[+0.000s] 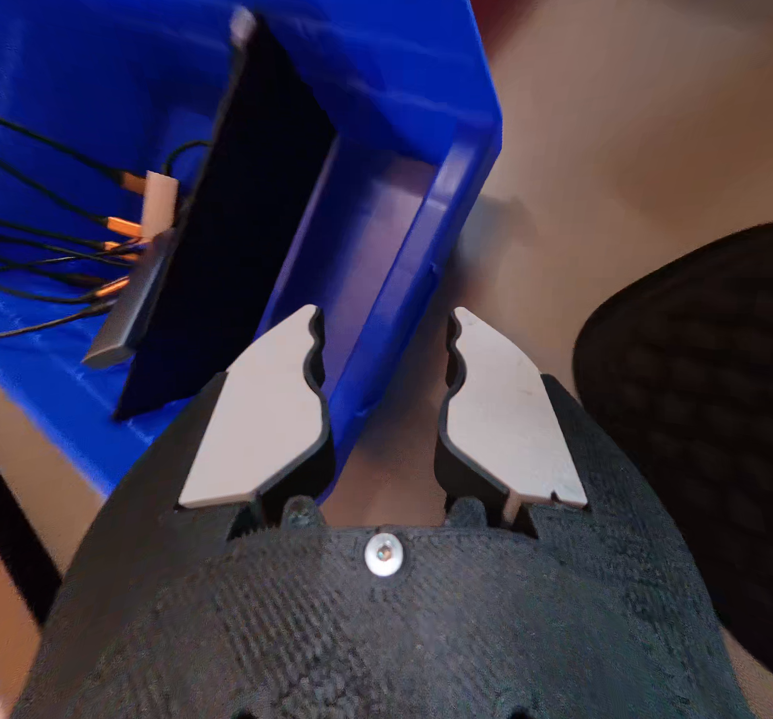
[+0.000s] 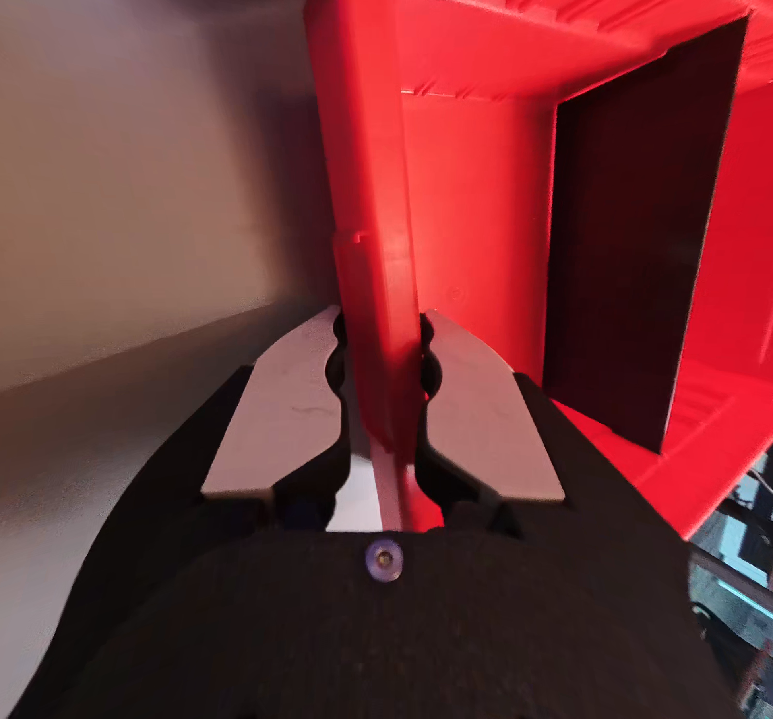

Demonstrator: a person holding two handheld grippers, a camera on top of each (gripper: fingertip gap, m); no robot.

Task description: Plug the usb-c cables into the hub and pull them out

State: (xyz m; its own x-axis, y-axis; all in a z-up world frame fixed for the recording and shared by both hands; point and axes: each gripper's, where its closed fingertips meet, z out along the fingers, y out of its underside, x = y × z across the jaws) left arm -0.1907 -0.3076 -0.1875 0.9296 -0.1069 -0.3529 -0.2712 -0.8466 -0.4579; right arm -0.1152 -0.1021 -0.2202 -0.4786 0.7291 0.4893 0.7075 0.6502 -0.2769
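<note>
Left wrist view: my left gripper [image 1: 385, 325] is spread wide, holding nothing. The near wall of the blue bin [image 1: 422, 289] runs up between the fingers, touching neither as far as I can tell. Inside the bin a black panel [image 1: 251, 214] stands tilted. The grey hub [image 1: 134, 302] sits against its left side, with several black USB-C cables [image 1: 50, 235] with orange connectors plugged in or crowding its edge; blur hides which are seated. A black mesh chair seat [image 1: 686, 427] is at right.

Right wrist view: my right gripper [image 2: 380, 322] is narrowed and clamped on the wall of the red bin [image 2: 372, 205]. Another black panel [image 2: 636, 239] stands inside. Hub and cables don't show here.
</note>
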